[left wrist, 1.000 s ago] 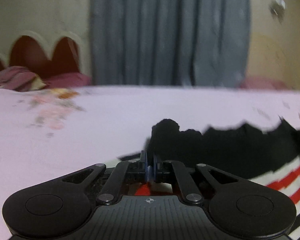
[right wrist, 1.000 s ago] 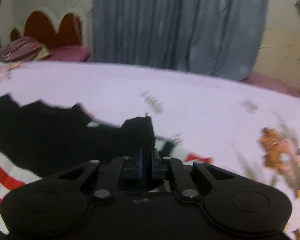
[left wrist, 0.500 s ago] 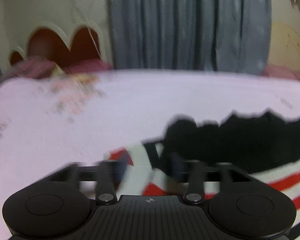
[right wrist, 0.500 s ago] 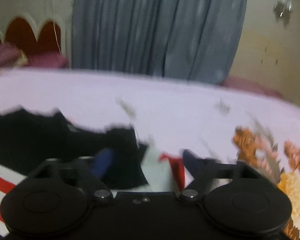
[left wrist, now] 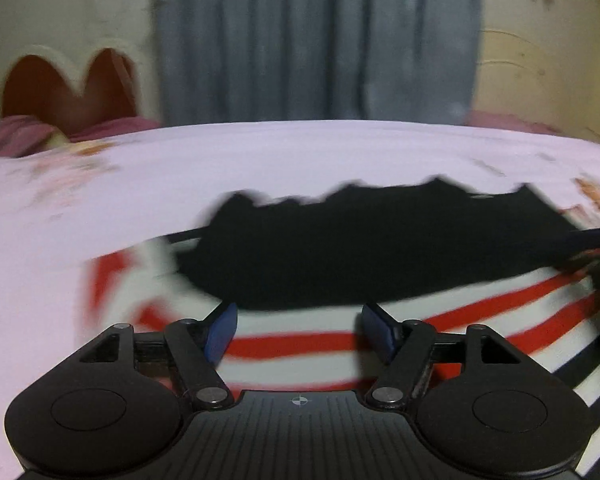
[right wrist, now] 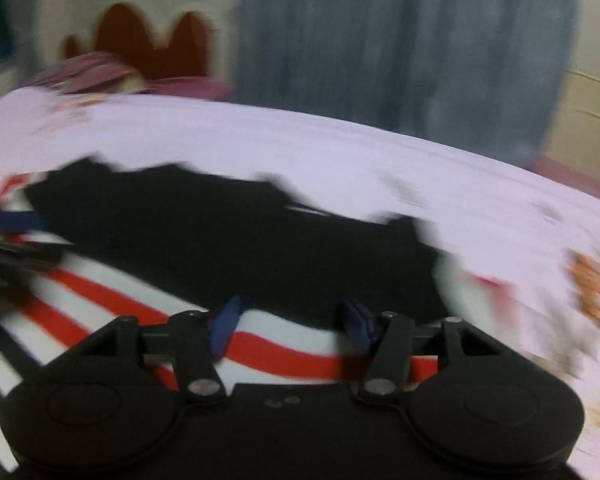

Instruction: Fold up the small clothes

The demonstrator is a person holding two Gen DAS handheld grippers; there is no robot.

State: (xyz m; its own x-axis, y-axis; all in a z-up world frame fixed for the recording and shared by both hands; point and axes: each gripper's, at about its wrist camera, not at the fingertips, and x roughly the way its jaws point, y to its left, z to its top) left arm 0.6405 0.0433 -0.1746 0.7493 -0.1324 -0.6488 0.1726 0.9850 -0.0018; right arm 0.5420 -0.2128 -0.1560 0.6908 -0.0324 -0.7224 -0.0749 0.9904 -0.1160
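Both tongs, left tongs (left wrist: 300, 330) and right tongs (right wrist: 290, 326), stand released, grasping nothing. The striped garment (left wrist: 480, 312) lies flat on the bed (left wrist: 140, 184) just ahead, its long axis running across both.

A: Your left wrist view, what can't you read?

B: Garment (left wrist: 380, 248) left corner smears ahead-left of your left gripper (left wrist: 300, 330); edge there can't be traced. Its stripes run off the frame at lower right. Something dark and blurred enters at the far right edge, can't tell what.

A: Right wrist view?

B: Whole frame is motion-blurred. Right gripper (right wrist: 290, 326) body hides the garment's near hem. Garment's corner ahead-right is a pale smudge. Blurry dark-and-blue shape (right wrist: 12, 236) at the left edge is cut off. Bedsheet (right wrist: 340, 152) print at far right unreadable.
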